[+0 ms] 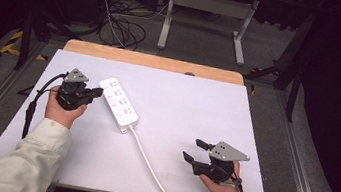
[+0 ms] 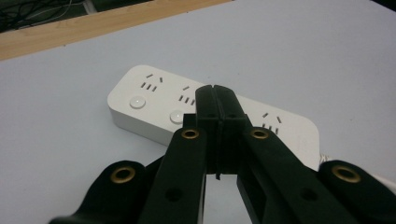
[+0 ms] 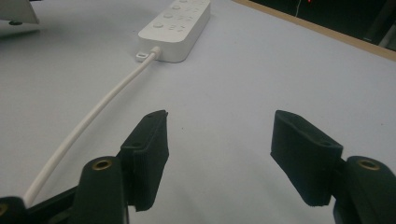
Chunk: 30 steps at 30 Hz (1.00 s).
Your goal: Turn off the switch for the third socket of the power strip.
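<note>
Power strip [image 1: 118, 103], white and oblong, lies left of centre on the white-covered counter [image 1: 197, 105], its long axis running diagonally from the far left toward the near right, where its white cord [image 1: 149, 163] trails off to the counter's near edge. The left gripper [image 1: 97, 92] has its fingers [image 2: 217, 105] pressed flat together with nothing between them, their tips poised just above the strip's top face near its round buttons [image 2: 137, 102], approaching across its short side. The right gripper [image 1: 195, 150] rests well apart near the counter's near right corner, its fingers [image 3: 149, 144] spread wide and empty, pointing back along the cord toward the strip's cord end. By this layout, the left hand is plainly the nearer, placed to press a button.
</note>
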Each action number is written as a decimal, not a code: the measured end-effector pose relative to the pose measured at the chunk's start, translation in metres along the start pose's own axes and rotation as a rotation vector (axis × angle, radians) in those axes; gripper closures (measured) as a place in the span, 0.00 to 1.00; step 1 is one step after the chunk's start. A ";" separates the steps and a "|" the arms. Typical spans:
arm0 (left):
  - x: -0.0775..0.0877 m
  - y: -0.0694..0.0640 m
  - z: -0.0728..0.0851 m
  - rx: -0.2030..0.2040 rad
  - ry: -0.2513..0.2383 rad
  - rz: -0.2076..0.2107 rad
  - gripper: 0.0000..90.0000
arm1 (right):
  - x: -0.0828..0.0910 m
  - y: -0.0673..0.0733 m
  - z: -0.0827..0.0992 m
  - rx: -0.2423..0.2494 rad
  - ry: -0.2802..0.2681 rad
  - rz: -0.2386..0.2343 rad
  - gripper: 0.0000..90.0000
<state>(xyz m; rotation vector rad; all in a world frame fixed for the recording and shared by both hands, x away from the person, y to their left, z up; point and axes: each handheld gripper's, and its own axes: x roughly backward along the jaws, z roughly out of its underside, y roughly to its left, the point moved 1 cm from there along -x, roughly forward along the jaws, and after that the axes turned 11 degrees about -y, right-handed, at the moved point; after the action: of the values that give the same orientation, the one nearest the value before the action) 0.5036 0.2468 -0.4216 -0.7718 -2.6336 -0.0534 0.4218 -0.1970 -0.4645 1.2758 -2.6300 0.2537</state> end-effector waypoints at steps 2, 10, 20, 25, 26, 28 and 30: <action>-0.004 0.001 0.001 0.001 -0.013 0.005 1.00 | 0.000 0.000 0.000 -0.001 -0.001 -0.001 0.41; -0.019 0.004 0.007 -0.015 -0.019 0.005 1.00 | 0.000 0.000 0.000 -0.001 0.001 -0.001 0.41; -0.036 0.010 0.015 -0.035 -0.040 -0.030 1.00 | 0.000 0.000 0.000 -0.002 0.000 0.001 0.41; -0.042 0.013 0.019 -0.024 -0.028 -0.036 1.00 | 0.000 0.000 0.000 -0.003 0.000 0.000 0.41; -0.044 0.014 0.019 -0.025 -0.025 -0.041 1.00 | 0.000 0.000 0.001 -0.003 0.002 0.003 0.41; -0.047 0.014 0.021 -0.026 -0.022 -0.047 1.00 | 0.000 0.000 0.001 -0.003 0.002 0.004 0.41; -0.049 0.014 0.023 -0.022 -0.021 -0.048 1.00 | 0.000 0.000 0.001 -0.001 0.002 0.006 0.41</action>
<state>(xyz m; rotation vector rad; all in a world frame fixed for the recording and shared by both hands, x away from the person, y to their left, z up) 0.5408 0.2363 -0.4622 -0.7205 -2.6754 -0.0877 0.4219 -0.1976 -0.4649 1.2669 -2.6319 0.2542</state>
